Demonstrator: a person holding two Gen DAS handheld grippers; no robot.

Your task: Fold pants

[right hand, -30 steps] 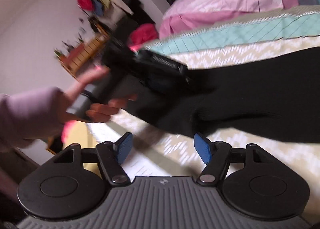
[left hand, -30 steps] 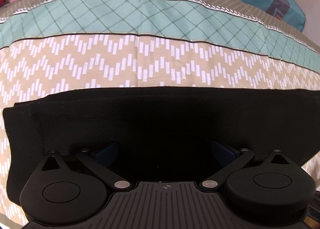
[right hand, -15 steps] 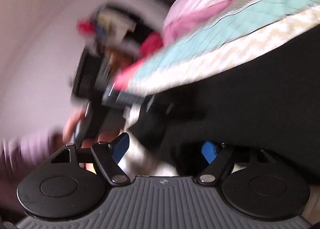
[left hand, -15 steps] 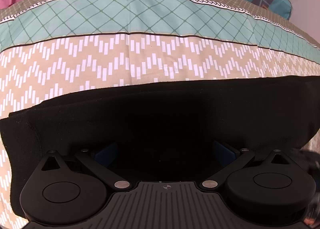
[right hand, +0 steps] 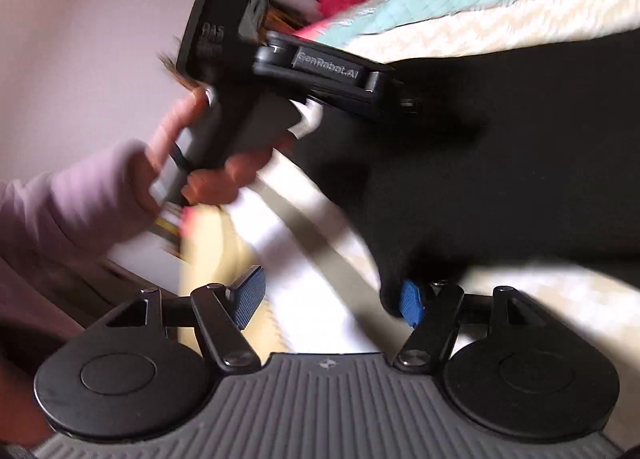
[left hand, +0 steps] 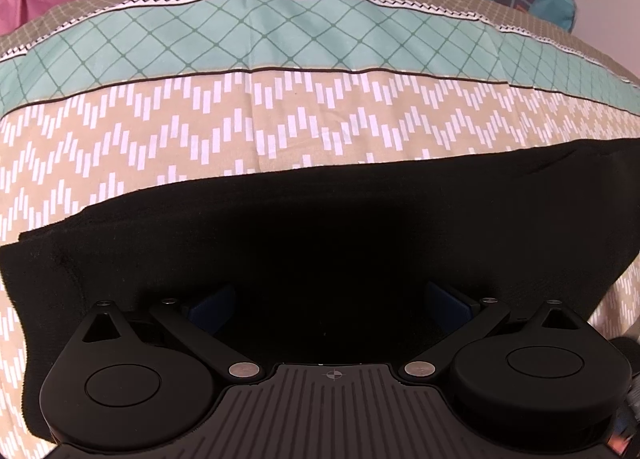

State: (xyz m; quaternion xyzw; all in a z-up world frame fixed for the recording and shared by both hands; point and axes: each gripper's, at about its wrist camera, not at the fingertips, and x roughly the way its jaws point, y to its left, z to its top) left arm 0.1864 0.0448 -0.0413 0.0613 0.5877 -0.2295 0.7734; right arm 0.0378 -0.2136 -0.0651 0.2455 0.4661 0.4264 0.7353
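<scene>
One patterned bedspread [left hand: 280, 127] carries the black pants [left hand: 320, 243]; bare sheet lies beyond their far edge. Left gripper [left hand: 328, 299] spreads wide over them. Right gripper [right hand: 332, 299], closing, straddles their near corner.

The right tool [right hand: 330, 301] has dropped closer to the pants' [right hand: 500, 171] corner, its jaws closing.

"GenRobot.AI" on left tool [right hand: 404, 99] body
</scene>
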